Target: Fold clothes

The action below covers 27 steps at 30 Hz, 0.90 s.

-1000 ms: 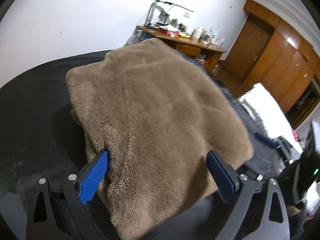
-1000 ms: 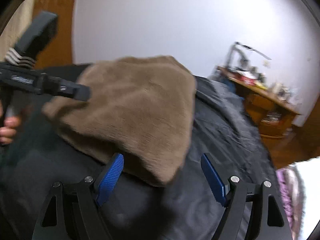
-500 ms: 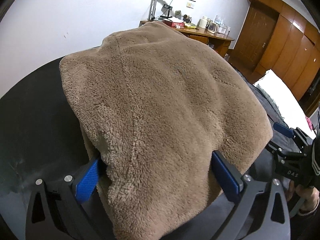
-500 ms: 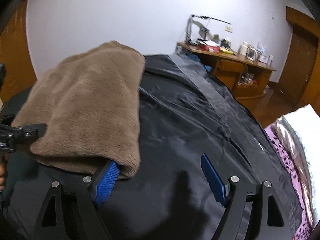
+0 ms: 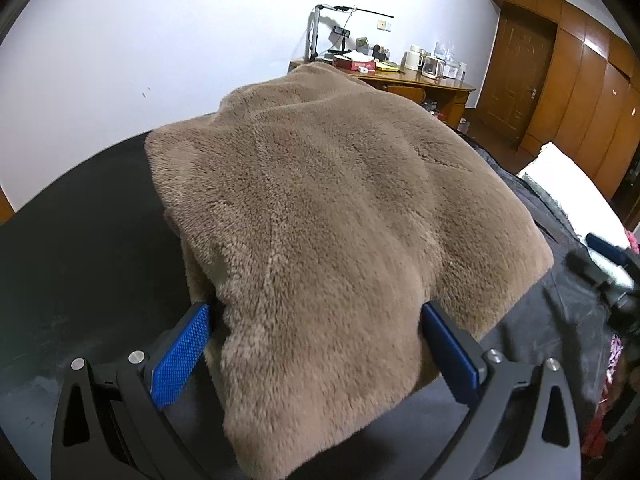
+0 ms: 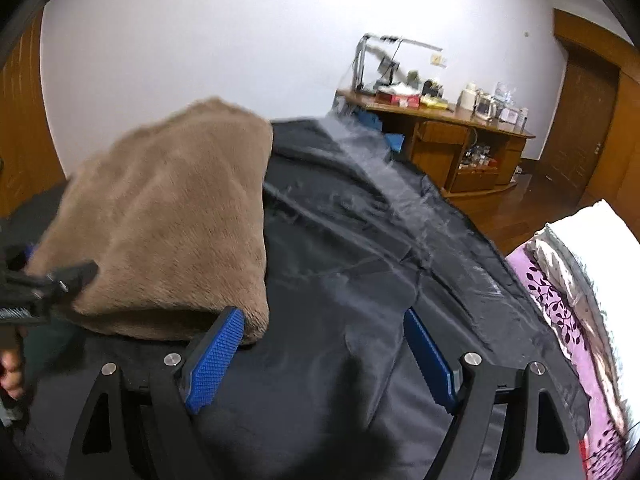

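We see a folded brown fleece garment (image 5: 332, 240) on a dark bed cover (image 6: 360, 280), its near edge between the wide-open left tool (image 5: 316, 356), the right tool (image 6: 328, 352) wide and empty at its 3 o'clock side; we should press layers flat, squaring edges.

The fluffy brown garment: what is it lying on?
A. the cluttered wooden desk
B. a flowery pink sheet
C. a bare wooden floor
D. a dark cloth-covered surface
D. The brown garment sits folded on the dark cloth spread under both grippers, while the wooden desk stands apart by the far wall and the pink sheet lies off to the side.
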Each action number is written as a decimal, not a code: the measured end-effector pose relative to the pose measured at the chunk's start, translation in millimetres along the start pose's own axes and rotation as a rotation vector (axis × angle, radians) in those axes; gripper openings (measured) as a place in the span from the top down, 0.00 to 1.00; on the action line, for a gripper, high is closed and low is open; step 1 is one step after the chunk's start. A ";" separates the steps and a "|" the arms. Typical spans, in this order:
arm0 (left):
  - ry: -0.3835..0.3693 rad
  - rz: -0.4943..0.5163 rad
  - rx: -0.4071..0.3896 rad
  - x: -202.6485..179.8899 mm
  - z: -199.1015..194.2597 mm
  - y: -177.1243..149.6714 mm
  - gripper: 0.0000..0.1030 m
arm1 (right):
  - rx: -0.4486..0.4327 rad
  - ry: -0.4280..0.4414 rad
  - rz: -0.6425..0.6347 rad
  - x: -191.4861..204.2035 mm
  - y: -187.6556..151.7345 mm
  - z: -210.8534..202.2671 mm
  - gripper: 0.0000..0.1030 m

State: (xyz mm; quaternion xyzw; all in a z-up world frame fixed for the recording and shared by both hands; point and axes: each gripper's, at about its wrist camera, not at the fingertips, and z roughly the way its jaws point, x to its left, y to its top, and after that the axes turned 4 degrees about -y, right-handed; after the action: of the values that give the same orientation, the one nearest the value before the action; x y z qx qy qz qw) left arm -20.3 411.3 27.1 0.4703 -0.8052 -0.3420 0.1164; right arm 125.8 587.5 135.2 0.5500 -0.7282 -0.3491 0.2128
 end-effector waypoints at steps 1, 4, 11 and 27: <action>0.004 0.004 -0.003 0.3 -2.1 -1.7 0.01 | -0.033 0.010 0.027 -2.6 1.6 -9.5 0.19; 0.014 0.015 -0.011 1.0 -8.5 -6.6 0.01 | -0.115 0.051 0.099 -6.2 7.7 -28.6 0.17; -0.017 -0.018 0.005 13.3 -17.0 -11.5 0.01 | -0.122 0.156 0.021 37.6 25.0 -16.2 0.17; 0.085 0.067 -0.006 25.4 -66.5 -61.6 0.01 | 0.027 0.108 -0.161 81.1 4.0 35.2 0.16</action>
State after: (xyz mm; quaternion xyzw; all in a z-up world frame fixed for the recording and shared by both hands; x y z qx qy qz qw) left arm 41.8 340.8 32.1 0.4569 -0.8138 -0.3199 0.1633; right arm 74.1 520.8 108.7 0.6277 -0.6738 -0.3251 0.2153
